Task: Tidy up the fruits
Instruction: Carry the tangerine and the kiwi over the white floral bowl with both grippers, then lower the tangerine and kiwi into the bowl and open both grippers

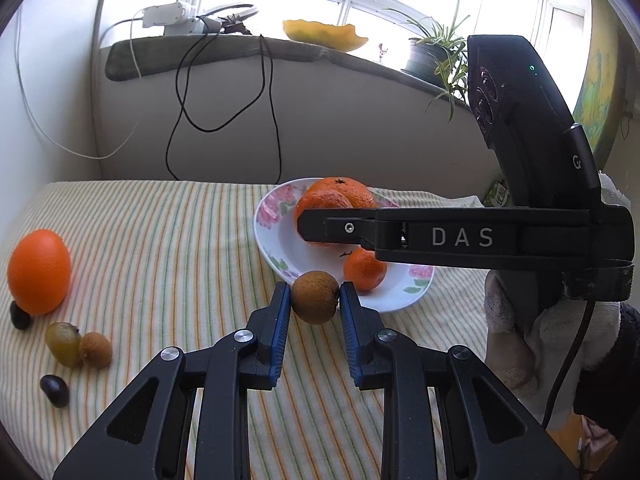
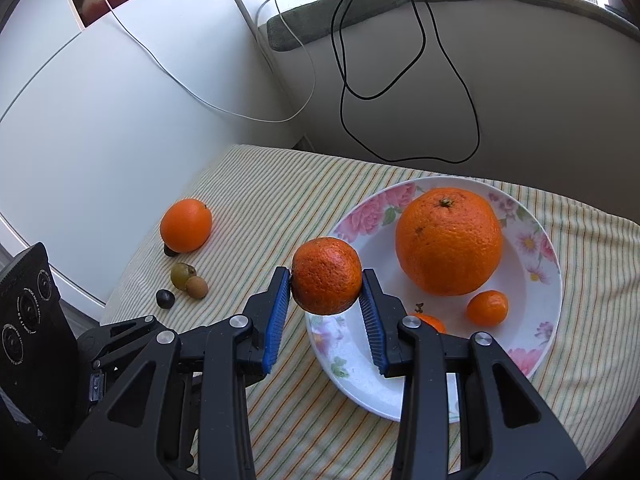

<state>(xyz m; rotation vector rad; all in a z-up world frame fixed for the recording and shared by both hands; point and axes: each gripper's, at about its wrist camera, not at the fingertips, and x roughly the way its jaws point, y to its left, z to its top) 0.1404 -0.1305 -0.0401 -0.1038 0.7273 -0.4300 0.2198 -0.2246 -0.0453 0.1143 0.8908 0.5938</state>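
— What does your left camera show?
— My left gripper (image 1: 315,298) is clamped on a small round brown fruit (image 1: 315,297), just before the white flowered plate (image 1: 280,248). The other black gripper body (image 1: 460,238) crosses over the plate and hides part of it.

— And the right camera?
— My right gripper (image 2: 326,288) squeezes a rough orange mandarin (image 2: 326,276) above the plate rim; a large round orange (image 2: 449,241) lies in the plate. On the striped cloth (image 2: 256,200), a smooth orange (image 2: 186,225) and small fruits stay well apart.
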